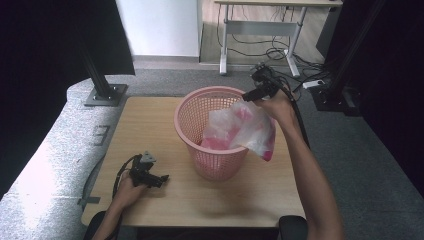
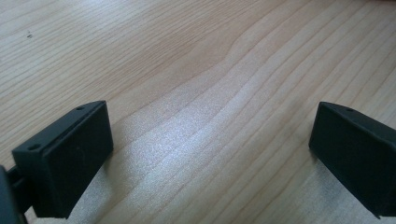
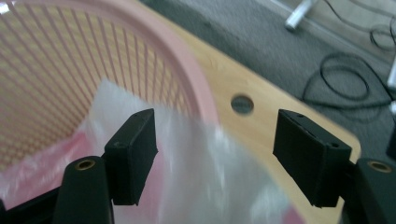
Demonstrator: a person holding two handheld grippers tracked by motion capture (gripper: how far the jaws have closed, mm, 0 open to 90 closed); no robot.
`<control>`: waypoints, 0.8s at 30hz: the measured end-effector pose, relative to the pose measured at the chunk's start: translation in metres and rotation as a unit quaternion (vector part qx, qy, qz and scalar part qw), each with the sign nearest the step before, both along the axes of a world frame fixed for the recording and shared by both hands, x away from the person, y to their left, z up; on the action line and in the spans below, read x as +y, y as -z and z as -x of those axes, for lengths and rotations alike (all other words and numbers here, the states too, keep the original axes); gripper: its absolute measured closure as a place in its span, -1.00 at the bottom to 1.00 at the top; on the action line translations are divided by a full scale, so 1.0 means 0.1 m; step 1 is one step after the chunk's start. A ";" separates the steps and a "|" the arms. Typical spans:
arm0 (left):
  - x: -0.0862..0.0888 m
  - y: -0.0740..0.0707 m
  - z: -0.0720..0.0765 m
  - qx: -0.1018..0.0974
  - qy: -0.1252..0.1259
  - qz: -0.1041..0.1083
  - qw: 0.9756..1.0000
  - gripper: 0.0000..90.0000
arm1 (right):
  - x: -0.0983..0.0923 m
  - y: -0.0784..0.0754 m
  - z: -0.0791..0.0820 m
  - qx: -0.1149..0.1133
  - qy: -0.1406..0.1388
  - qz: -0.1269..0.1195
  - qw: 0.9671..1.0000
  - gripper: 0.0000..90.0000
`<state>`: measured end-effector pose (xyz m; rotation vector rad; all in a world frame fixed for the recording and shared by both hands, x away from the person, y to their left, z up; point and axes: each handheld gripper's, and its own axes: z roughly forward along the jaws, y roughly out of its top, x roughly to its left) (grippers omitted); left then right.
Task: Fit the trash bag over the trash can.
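From the high view, we see a pink basket standing on the wooden table, with a clear plastic bag draped over its right rim, part hanging inside and part outside. The right claw hovers just above the bag's top edge at the far right of the rim, while the left claw rests on the table near the front left, well apart from the basket. We judge the bag is only partly fitted: it is in the basket, but its mouth is not yet spread around the rim, so most of the lining work is left.

In the left claw view, the left claw stands wide apart over bare wood, released and holding nothing.

In the right claw view, the right claw is about two-thirds spread. The bag lies blurred between and below its jaws, and the basket sits behind. The pads do not press the plastic, so we read it as released.
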<state>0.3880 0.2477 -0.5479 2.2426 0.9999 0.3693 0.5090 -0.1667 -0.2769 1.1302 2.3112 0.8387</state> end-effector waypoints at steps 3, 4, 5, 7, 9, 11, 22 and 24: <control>0.00 0.00 0.00 0.000 0.000 0.000 1.000 -1.00 | 0.22 0.05 -0.25 0.010 -0.042 0.012 0.999 -0.19; 0.00 0.00 0.00 0.000 0.000 0.000 1.000 -1.00 | 0.27 0.07 -0.31 0.014 -0.052 0.014 0.998 -0.08; 0.00 0.00 0.00 0.000 0.000 0.000 1.000 -1.00 | 0.27 0.07 -0.31 0.014 -0.052 0.014 0.998 -0.08; 0.00 0.00 0.00 0.000 0.000 0.000 1.000 -1.00 | 0.38 0.13 -0.43 0.026 -0.072 0.024 0.997 0.23; 0.00 0.00 0.00 0.000 0.001 0.000 1.000 -1.00 | 0.39 0.15 -0.45 0.030 -0.074 0.030 0.996 0.32; 0.00 0.00 0.00 0.000 0.001 0.000 1.000 -1.00 | 0.39 0.19 -0.46 0.034 -0.067 0.043 0.996 0.43; 0.00 0.00 0.00 0.000 0.002 0.000 1.000 -1.00 | -0.09 0.15 0.01 0.059 0.055 -0.001 0.997 0.17; 0.00 0.00 0.00 0.000 0.003 0.000 1.000 -1.00 | -0.12 0.11 0.03 0.036 0.036 -0.006 0.999 -0.03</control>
